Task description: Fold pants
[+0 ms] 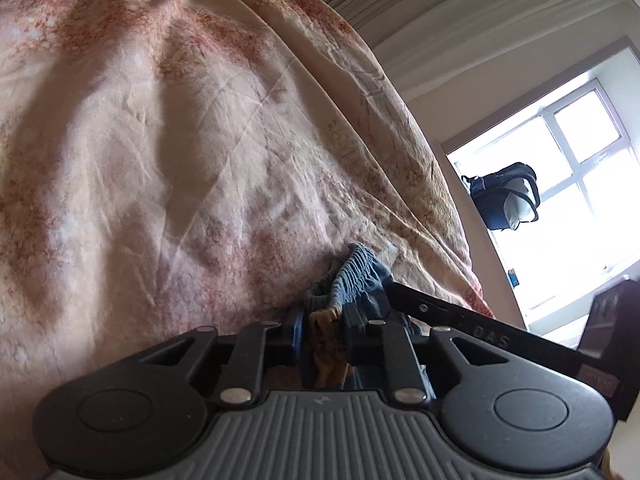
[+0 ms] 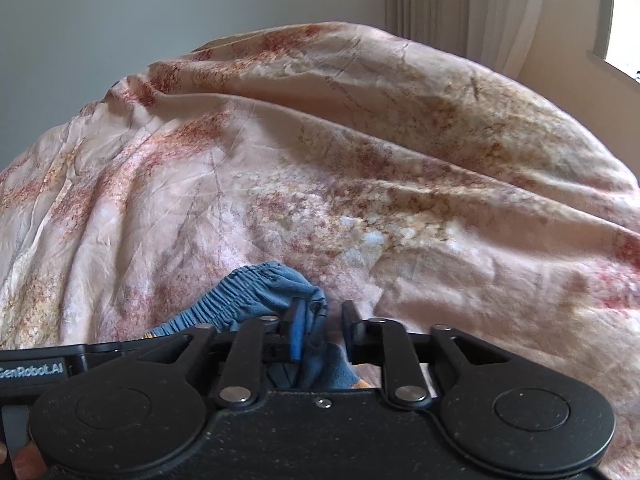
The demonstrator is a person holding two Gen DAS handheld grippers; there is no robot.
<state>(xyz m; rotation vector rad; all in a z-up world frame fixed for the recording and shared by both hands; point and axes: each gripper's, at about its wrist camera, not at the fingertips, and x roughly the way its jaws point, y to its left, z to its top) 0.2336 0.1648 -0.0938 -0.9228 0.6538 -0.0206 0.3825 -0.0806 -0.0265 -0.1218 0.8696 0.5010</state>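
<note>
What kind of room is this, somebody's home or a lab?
Most likely a bedroom in a home. A rumpled pink and rust patterned bedspread fills both views, pale pleated curtains hang by a white-framed window, and a dark backpack hangs beside it.

Blue pants (image 2: 264,292) are soft gathered cloth; the bedspread (image 2: 320,160) is creased matt cloth; grippers (image 1: 322,332) matt black plastic.

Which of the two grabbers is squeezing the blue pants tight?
The left hand-held gripper: its pads pinch the blue pants. The right hand-held gripper has a gap beside the cloth, so it is not squeezing.
</note>
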